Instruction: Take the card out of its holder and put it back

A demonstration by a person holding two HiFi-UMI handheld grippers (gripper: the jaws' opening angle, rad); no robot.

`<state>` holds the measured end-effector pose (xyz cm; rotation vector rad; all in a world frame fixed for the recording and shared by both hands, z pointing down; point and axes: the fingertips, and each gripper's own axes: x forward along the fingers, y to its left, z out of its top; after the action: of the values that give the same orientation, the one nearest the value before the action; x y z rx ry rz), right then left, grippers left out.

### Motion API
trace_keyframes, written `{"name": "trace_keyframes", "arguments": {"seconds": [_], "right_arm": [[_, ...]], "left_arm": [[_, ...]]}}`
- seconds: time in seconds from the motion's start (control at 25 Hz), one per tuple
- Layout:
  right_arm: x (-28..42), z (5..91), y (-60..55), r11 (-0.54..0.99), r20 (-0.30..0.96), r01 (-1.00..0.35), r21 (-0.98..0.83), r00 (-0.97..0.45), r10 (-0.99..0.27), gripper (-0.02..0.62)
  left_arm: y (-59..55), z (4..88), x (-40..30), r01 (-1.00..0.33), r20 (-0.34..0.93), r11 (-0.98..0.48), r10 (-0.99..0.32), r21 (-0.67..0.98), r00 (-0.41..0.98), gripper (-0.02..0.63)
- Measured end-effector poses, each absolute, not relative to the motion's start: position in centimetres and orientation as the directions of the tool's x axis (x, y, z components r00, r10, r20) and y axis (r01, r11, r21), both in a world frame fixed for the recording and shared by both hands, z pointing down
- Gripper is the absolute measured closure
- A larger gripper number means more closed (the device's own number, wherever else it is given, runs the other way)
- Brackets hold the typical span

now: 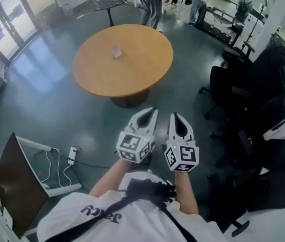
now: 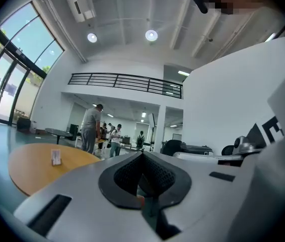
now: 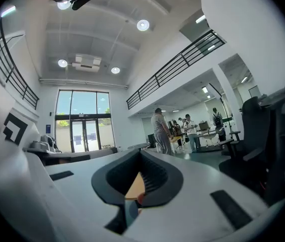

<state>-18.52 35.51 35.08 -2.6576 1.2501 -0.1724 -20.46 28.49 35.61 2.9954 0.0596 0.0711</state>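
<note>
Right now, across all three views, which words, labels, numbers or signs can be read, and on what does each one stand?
Nothing can be quoted with certainty.
Shirt print: dark letters, upside down to the camera, too unclear to quote.
Card on the round table: too small to read.
Left marker cube and right marker cube: square patterns only, no letters.
Blue sign beside the glass doors: too small to read.

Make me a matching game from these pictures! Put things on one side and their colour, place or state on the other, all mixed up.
Things:
1. round table
2. card holder
3. office chairs
4. left gripper

Descriptions:
a. black, on the right side of the floor
b. shut, with nothing in it
c. orange-brown wood
d. standing on the table top

Pairs: 1-c, 2-d, 3-a, 4-b
</note>
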Motion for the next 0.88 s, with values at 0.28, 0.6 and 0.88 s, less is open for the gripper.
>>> {"name": "trace_keyframes", "arguments": {"seconds": [0.28,0.6,0.88], "right_arm": [[-11.6,35.7,35.2,-0.689,0.048,-0.685,-0.236,0.700,-0.712,0.579],[-3.4,34.4,31.3,-0.719,0.049,-0.664,-0.205,0.727,-0.685,0.578],[1.1,34.6,27.4,-0.728,0.069,-0.659,-0.191,0.731,-0.679,0.578]], "left_arm": [[27.2,36.3,-12.5,0.106,0.037,-0.977,0.115,0.183,0.993,0.595],[22.6,34.4,-3.1,0.142,-0.015,-0.965,0.142,0.222,0.990,0.595],[17.8,34.9,1.7,0.124,-0.009,-0.961,0.126,0.249,0.992,0.595]]}}
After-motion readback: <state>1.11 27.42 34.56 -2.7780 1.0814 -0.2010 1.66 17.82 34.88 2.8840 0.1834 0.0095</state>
